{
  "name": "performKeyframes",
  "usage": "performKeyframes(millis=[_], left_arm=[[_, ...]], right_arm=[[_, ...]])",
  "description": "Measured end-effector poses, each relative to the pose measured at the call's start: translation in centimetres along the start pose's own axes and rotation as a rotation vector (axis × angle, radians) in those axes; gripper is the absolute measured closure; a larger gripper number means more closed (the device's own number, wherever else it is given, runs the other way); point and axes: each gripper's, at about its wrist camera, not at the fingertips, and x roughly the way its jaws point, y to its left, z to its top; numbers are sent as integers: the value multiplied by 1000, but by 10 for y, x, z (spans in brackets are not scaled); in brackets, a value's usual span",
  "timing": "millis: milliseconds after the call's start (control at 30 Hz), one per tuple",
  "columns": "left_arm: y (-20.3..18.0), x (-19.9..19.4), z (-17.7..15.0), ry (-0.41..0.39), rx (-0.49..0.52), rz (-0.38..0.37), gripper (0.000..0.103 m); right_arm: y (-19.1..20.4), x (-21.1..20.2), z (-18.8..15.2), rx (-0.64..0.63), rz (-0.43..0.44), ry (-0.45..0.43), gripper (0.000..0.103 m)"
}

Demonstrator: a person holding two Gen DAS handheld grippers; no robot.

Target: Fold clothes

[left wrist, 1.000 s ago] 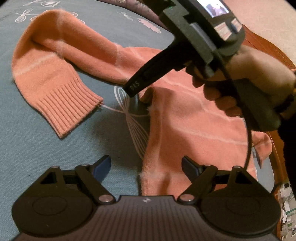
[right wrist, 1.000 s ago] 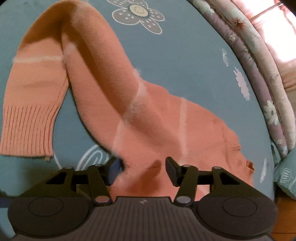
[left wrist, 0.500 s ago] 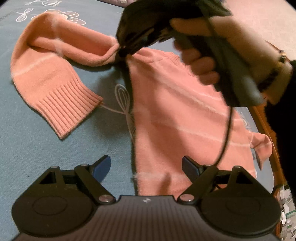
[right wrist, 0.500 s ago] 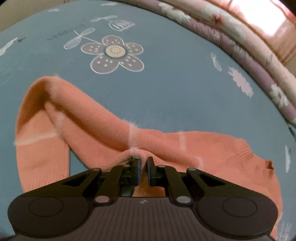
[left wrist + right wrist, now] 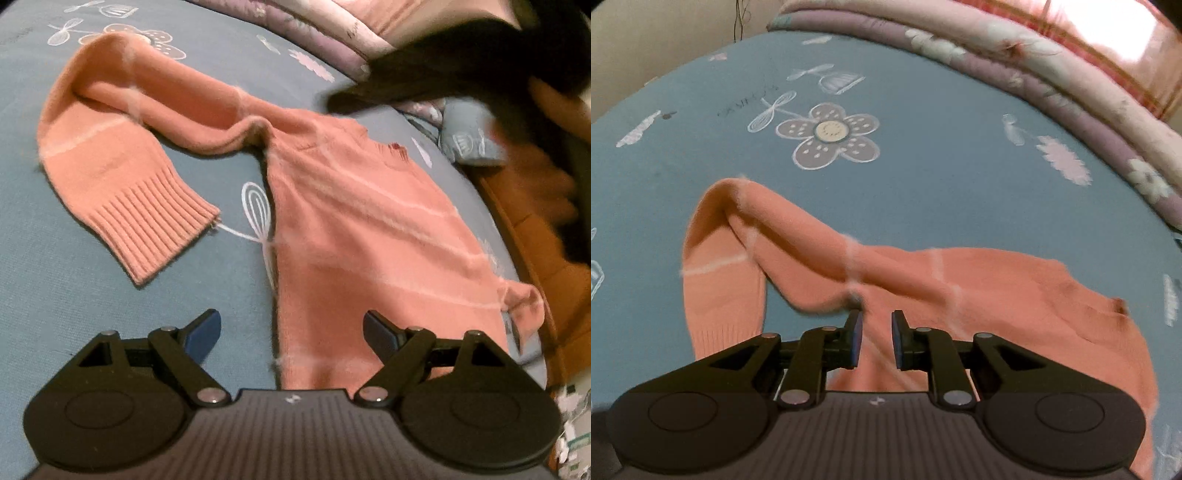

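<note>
Lighting: warm, dim indoor light with an orange cast over both views. Brightest source: a blown-out pink-white glare patch on the quilt, far beyond the sweater in the right wrist view.

Shadows: soft, dark band on the blue bedsheet just beneath the sweater's folded sleeve and along its body edge.

Blur: heavy motion smear on the dark shape and hand to the right of the sweater; the sweater's white stripes are slightly smeared in both views.

Distortion: strong fisheye bowing; the bedsheet curves around the sweater, and corners darken.

Focus: near black gripper bodies crisp.
</note>
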Motion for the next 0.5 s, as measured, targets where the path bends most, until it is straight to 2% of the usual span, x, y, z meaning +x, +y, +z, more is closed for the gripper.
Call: performKeyframes(millis=[133,267,367,400,500], left_arm=[[-15,-9,0,-16,29,-42,19],[-40,6,2,-5,81,-130,19],[-61,18,-3,44,111,-177,19],[-67,23,-6,64,117,-193,19],[-83,36,-14,146,112,-285,19]], right_arm=[[-39,-62,-34,88,-48,-28,71],[-83,-118,-81,207,-76,-38,70],[-110,-157,-117,286,-107,-64,57],[-117,-164,-131,316,-90,-67,51],[-131,-165,-177,414,1,-46,50]])
